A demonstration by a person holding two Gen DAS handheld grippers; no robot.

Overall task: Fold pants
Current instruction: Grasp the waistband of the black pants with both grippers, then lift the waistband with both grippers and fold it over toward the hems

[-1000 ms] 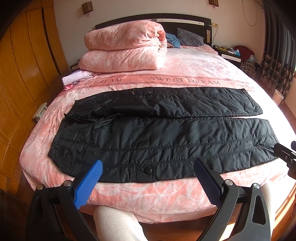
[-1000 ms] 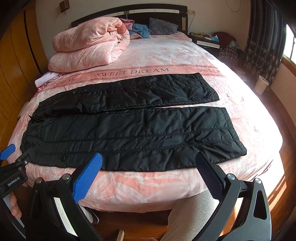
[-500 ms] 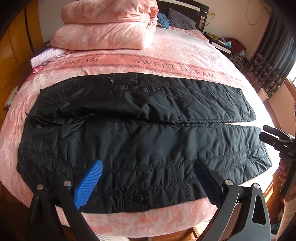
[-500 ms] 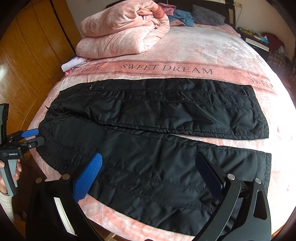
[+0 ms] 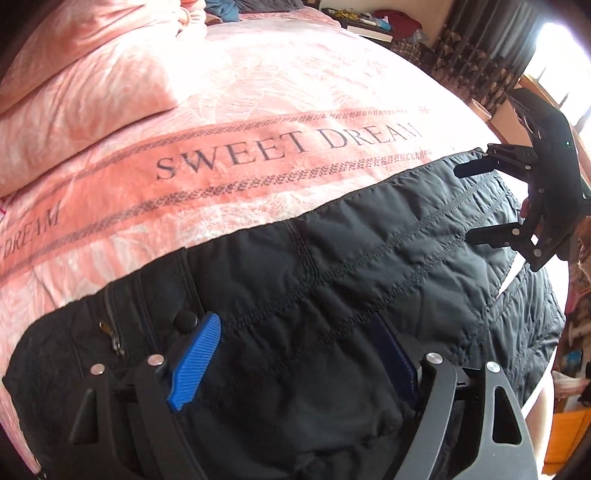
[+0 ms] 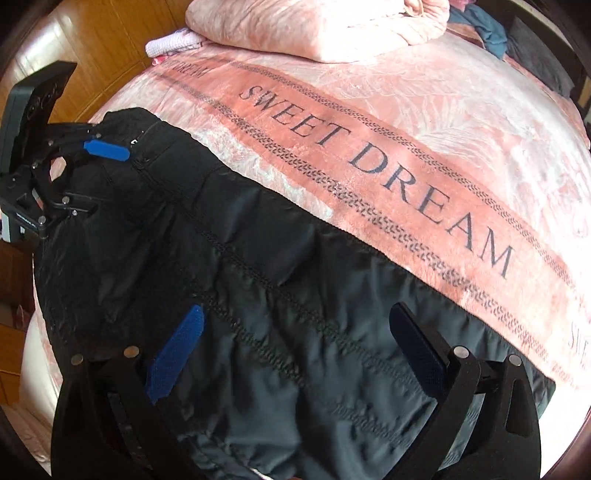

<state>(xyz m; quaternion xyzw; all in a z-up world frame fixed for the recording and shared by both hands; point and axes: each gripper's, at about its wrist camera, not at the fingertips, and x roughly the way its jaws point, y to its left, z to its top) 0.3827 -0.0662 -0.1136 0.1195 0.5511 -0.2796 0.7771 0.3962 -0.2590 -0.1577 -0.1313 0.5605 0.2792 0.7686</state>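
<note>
Black quilted pants [image 5: 332, 295] lie spread across the pink bed; they also show in the right wrist view [image 6: 258, 314]. My left gripper [image 5: 295, 347] is open, low over the waist end near the zipper and snap button. My right gripper [image 6: 299, 332] is open, low over the far leg near its cuff end. The right gripper shows at the right edge of the left wrist view [image 5: 480, 203], fingers apart. The left gripper shows at the left edge of the right wrist view [image 6: 88, 173], fingers apart over the waistband.
The pink bedspread [image 5: 258, 147] reads SWEET DREAM beyond the pants. A folded pink duvet [image 6: 314, 26] lies toward the headboard. A wooden wardrobe [image 6: 92, 44] stands beside the bed. Curtains and a window [image 5: 498, 74] are on the other side.
Both grippers have moved forward and down, from the near edge of the bed to just above the far leg. Both stay open.
</note>
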